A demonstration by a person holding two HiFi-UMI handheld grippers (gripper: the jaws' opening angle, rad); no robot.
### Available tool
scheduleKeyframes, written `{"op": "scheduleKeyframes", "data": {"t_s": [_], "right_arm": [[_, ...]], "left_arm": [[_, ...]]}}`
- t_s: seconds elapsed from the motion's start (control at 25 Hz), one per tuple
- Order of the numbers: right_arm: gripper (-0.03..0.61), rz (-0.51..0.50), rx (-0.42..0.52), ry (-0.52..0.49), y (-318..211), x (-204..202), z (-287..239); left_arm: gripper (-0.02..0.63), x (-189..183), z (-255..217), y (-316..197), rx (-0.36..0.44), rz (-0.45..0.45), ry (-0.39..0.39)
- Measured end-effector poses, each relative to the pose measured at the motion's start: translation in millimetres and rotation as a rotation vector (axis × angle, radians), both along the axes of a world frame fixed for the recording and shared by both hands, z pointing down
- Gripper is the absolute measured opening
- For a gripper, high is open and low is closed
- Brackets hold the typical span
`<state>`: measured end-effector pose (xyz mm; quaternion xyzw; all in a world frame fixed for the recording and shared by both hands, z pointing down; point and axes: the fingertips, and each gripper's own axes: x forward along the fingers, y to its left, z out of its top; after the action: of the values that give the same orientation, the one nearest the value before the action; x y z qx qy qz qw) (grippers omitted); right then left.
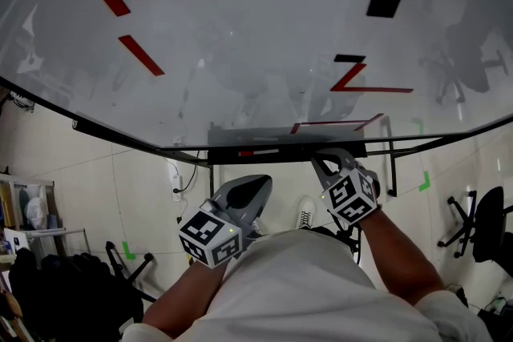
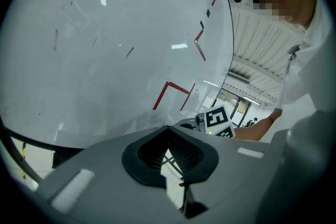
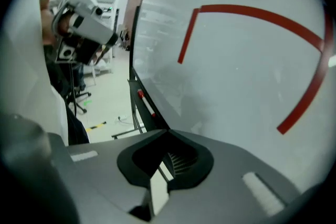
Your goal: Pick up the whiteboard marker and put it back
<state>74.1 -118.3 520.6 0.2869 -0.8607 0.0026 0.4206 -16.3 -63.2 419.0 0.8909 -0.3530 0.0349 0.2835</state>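
**Whiteboard marker** (image 1: 258, 152): white barrel, red end. Lying flat on the ledge, long axis parallel to the board's lower edge, red end toward the person's left. In the right gripper view (image 3: 146, 103), seen lengthwise, red end the farther one. Not held by either tool.

**Ledge** (image 1: 300, 150): dark narrow tray along the bottom rail of the whiteboard.

**Whiteboard** (image 1: 240, 28): glossy white, black frame, red strokes and black patches on its face.

**Room**: pale tiled floor (image 1: 144, 196) with green tape marks (image 1: 424, 182); black office chair (image 1: 481, 224) at right.

**Left tool** (image 1: 258, 187): jaws brought together at the tips, nothing between them. Held below the ledge, apart from the marker, pointing up at the board.

**Right tool** (image 1: 322, 162): jaws likewise closed tip to tip and empty. Tip just beneath the ledge's right part, to the right of the marker; contact with the ledge not discernible.
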Motion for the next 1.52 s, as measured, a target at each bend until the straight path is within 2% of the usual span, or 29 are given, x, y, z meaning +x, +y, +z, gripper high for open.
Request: {"op": "scheduleKeyframes", "data": {"t_s": [0.28, 0.36, 0.48, 0.6, 0.92, 1.2, 1.52], "right_arm": [[0.002, 0.264, -0.191, -0.477, -3, 10, -50], [0.002, 0.294, -0.207, -0.564, 0, 12, -65], [0.002, 0.296, -0.219, -0.634, 10, 10, -78], [0.002, 0.281, -0.224, -0.664, 22, 4, -86], [0.002, 0.260, -0.193, -0.623, 47, -9, -87], [0.002, 0.333, -0.150, -0.603, 60, -20, -90], [0.002, 0.394, -0.096, -0.616, 103, -39, -102]], "left_arm": [[0.017, 3, -3, -3, 0.009, 0.004, 0.000], [0.017, 3, -2, -4, 0.010, 0.003, -0.001], [0.017, 6, -3, -6, 0.011, 0.007, -0.002], [0.017, 9, -5, -7, 0.016, 0.012, 0.000], [0.017, 11, -2, 0, 0.025, 0.048, -0.010], [0.017, -7, -9, 16, 0.050, 0.106, 0.012], [0.017, -16, -13, 43, 0.071, 0.206, 0.037]]}}
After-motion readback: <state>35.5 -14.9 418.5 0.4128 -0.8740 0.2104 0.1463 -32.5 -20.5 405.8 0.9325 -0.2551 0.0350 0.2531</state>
